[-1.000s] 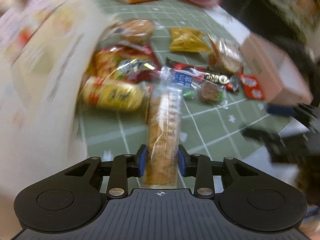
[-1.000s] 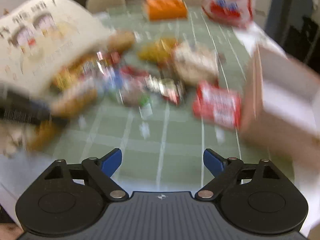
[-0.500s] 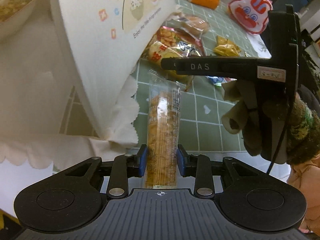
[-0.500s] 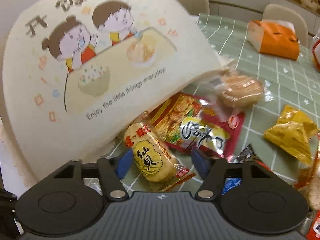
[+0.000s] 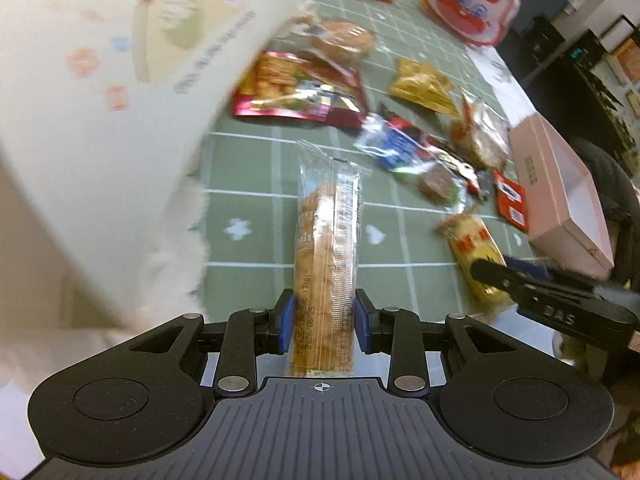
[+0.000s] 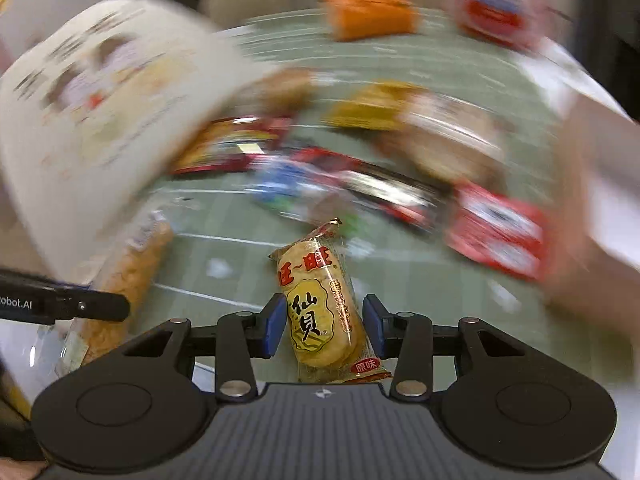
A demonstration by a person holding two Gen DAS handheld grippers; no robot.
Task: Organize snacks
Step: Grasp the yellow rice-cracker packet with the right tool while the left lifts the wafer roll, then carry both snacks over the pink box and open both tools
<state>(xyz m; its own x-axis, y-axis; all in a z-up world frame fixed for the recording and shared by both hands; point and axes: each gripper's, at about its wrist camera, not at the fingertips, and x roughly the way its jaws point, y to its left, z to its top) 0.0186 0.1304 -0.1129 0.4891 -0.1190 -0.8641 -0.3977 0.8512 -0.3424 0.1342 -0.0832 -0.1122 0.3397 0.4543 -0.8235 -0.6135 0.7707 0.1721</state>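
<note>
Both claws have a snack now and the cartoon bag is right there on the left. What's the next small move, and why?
Probably carry the left claw, shut on the long cracker sleeve, toward the cartoon bag beside it. The right claw brackets the yellow rice cracker pack, though its grip looks less sure; the bag's opening isn't visible, so find it first.

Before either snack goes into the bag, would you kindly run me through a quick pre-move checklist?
1. Left gripper shut on the long cracker sleeve: ok.
2. Right gripper on the yellow rice cracker pack: the fingers flank it, firm contact cannot tell.
3. Both packs lifted off the green tablecloth: cannot tell.
4. White cartoon bag mouth open and facing the grippers: cannot tell, blurred.
5. Grippers apart from each other: ok; the right one shows off to the side in the left wrist view.
6. Pink box away from both grippers: ok.
</note>
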